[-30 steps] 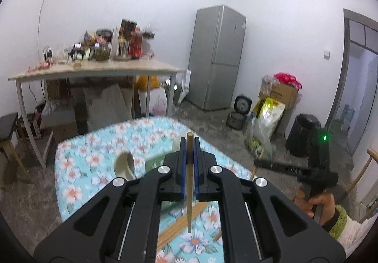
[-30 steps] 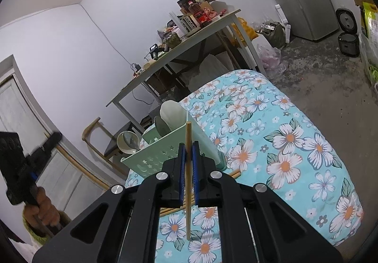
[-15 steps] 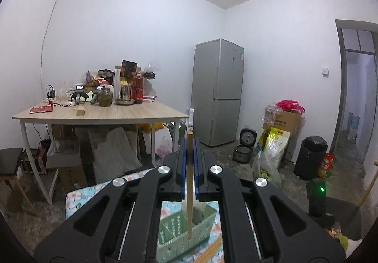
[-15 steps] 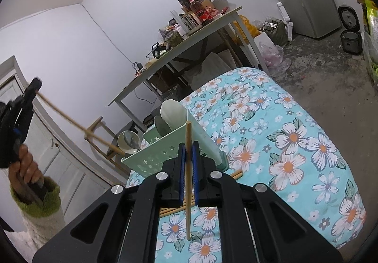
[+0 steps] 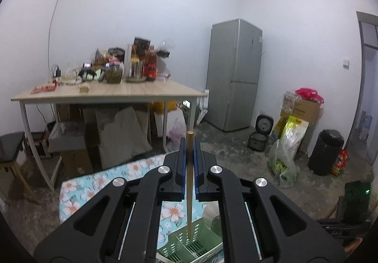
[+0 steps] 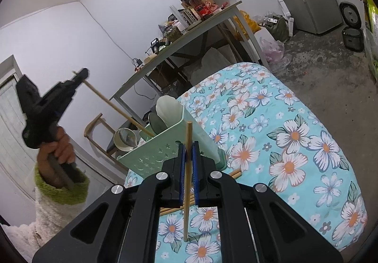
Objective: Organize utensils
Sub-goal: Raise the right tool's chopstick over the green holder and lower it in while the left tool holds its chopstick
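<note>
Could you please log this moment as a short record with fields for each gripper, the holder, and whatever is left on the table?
left gripper: jaws shut on a chopstick, lower tip over the green holder
right gripper: jaws shut on second chopstick, held near upright
holder contents: pale spoons
on floral tablecloth: loose chopsticks beside the holder
beside holder: cup
</note>
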A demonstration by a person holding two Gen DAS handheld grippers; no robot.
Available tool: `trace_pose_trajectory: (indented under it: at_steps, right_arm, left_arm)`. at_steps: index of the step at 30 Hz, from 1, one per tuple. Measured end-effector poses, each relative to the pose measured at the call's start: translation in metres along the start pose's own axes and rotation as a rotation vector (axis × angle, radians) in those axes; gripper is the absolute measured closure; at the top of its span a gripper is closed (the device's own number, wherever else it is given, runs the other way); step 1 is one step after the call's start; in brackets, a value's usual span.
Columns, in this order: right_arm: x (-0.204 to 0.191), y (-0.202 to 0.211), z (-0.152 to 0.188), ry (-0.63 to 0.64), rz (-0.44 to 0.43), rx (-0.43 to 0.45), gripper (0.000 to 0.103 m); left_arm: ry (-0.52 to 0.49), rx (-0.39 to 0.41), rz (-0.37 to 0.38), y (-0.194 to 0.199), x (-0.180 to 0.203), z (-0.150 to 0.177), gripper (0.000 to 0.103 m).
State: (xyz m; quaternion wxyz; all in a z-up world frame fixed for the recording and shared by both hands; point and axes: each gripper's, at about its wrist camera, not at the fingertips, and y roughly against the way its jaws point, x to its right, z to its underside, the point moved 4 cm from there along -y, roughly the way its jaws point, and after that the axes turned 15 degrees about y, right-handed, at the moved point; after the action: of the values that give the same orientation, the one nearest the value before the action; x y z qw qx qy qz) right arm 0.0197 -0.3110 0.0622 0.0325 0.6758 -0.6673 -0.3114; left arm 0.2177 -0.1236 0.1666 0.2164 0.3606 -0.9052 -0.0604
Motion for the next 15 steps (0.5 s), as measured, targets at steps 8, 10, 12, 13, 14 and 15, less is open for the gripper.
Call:
trace_pose_trajectory:
  at_steps: [8, 10, 12, 13, 14, 15]
  right_arm:
    - [0.001, -0.003, 0.001, -0.003, -0.012, -0.006, 0.097]
    - [0.001, -0.003, 0.001, -0.002, -0.011, -0.007, 0.097]
    - [0.001, -0.003, 0.001, -0.002, -0.012, -0.007, 0.097]
    - [0.001, -0.003, 0.000, -0.001, -0.011, -0.006, 0.097]
    - [0.000, -0.003, 0.000, 0.000, -0.011, -0.007, 0.097]
    - [-0.001, -0.003, 0.000, 0.002, -0.011, -0.006, 0.097]
  left_arm:
    - [0.013, -0.097, -0.049, -0.032, -0.023, 0.023, 0.098]
    - [0.018, -0.116, -0.054, -0.034, -0.026, 0.025, 0.095]
    - [0.018, -0.117, -0.059, -0.034, -0.028, 0.025, 0.084]
    - [0.017, -0.113, -0.061, -0.032, -0.028, 0.025, 0.077]
    - [0.017, -0.107, -0.063, -0.030, -0.029, 0.024, 0.073]
    - [0.017, -0.103, -0.063, -0.028, -0.028, 0.023, 0.072]
